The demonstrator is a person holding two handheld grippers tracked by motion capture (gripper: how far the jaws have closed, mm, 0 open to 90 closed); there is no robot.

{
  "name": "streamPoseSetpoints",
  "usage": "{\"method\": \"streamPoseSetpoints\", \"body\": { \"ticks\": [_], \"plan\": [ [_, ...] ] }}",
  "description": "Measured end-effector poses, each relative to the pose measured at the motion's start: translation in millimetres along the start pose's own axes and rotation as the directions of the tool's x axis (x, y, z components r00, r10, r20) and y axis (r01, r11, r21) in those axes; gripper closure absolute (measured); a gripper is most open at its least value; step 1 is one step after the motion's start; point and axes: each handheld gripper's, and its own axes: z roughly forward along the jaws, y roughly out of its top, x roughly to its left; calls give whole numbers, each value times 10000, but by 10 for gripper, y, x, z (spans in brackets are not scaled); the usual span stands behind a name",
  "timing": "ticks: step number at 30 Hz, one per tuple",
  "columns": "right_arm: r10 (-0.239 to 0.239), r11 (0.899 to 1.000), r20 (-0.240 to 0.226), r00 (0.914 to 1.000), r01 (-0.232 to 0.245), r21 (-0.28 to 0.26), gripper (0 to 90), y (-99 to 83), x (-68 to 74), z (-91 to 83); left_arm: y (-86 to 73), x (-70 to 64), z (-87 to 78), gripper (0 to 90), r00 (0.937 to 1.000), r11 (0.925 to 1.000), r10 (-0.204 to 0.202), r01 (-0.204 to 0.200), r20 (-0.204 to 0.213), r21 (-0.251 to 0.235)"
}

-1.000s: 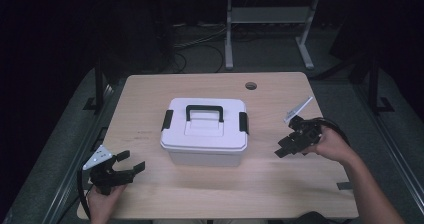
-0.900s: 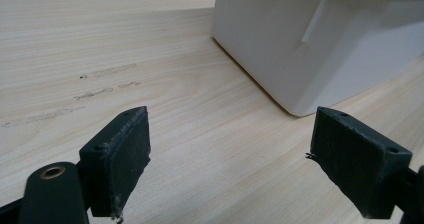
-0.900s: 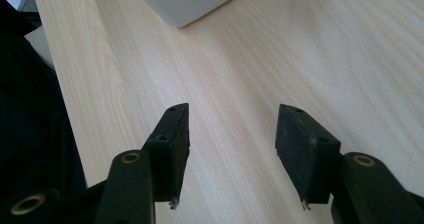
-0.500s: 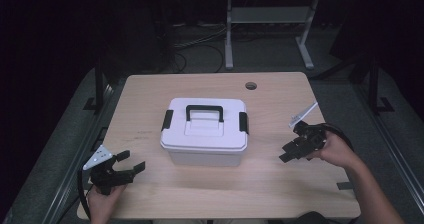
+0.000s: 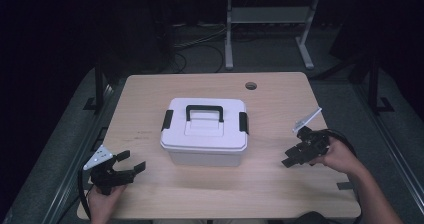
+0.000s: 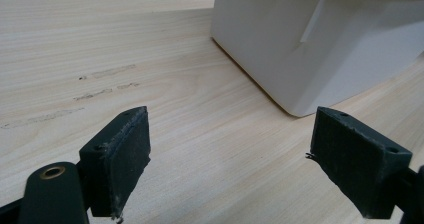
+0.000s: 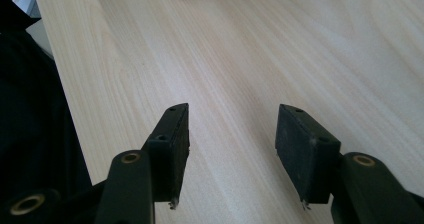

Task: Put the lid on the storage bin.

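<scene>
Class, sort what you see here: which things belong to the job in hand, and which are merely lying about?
Job in hand:
white box
left gripper
right gripper

Lying about:
table with its cable hole
metal stand behind
floor cables

We see table (image 5: 280, 184) lit from above, surroundings near black; high view soft, slightly grainy. Claw views bright, sharp on wood grain, faint shadow under box (image 6: 320, 44).

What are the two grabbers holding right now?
Nothing. The left gripper and the right gripper both have their fingers apart with only bare table between them. The white box sits untouched in the middle.
</scene>
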Motion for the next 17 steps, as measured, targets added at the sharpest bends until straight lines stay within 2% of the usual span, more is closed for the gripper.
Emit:
{"method": "streamPoseSetpoints", "body": {
  "ticks": [17],
  "plan": [
    [186,9998,-99,9998,-187,-67,457,-147,17,26,3,0,10,153,10000,10000,20,-20,-76,22]
  ]
}}
